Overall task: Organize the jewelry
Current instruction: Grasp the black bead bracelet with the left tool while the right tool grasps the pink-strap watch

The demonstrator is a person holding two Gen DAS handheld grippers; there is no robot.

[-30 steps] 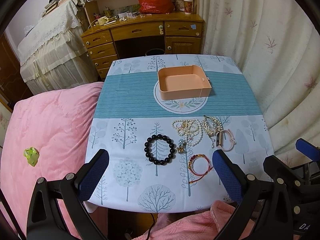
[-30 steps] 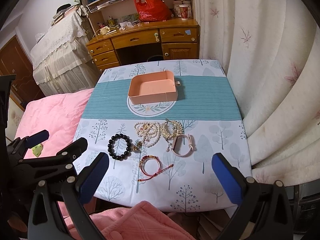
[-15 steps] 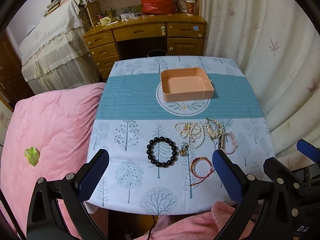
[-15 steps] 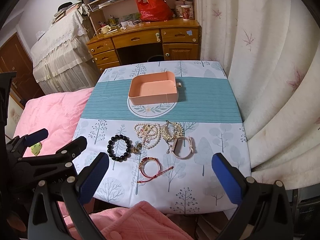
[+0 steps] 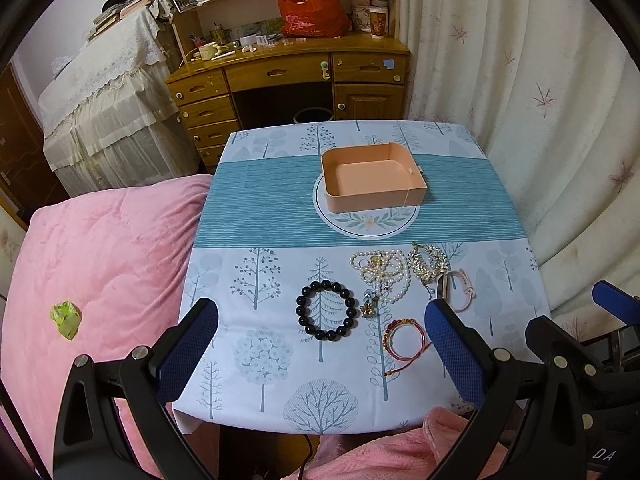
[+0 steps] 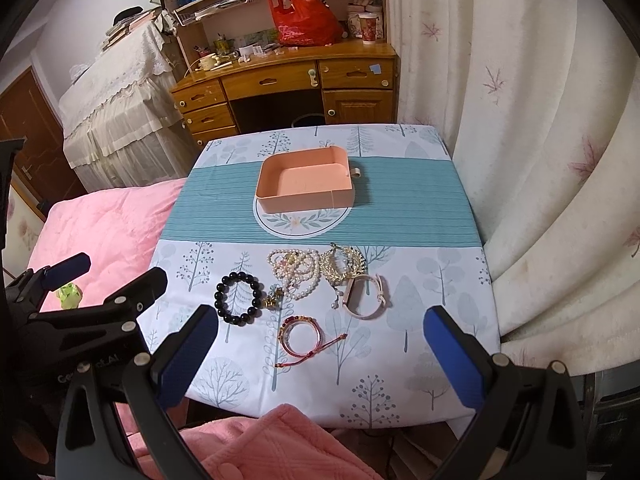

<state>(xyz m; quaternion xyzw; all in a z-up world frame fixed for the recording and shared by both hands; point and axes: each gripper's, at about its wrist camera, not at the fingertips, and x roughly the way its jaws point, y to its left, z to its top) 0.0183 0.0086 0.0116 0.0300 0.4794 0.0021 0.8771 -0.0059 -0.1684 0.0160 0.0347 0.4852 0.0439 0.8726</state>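
Bracelets (image 5: pixel 326 310) near table's (image 5: pixel 256 396) front edge.

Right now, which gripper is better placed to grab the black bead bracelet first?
Left. The black bead bracelet lies centred ahead of the open left gripper; for the right gripper it sits off left.

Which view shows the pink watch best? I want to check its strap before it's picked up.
The right wrist view: the watch lies whole and unobstructed, its strap loop fully visible beside the gold bracelet. In the left wrist view the watch sits partly behind the left tool's right finger, which hides its near end.
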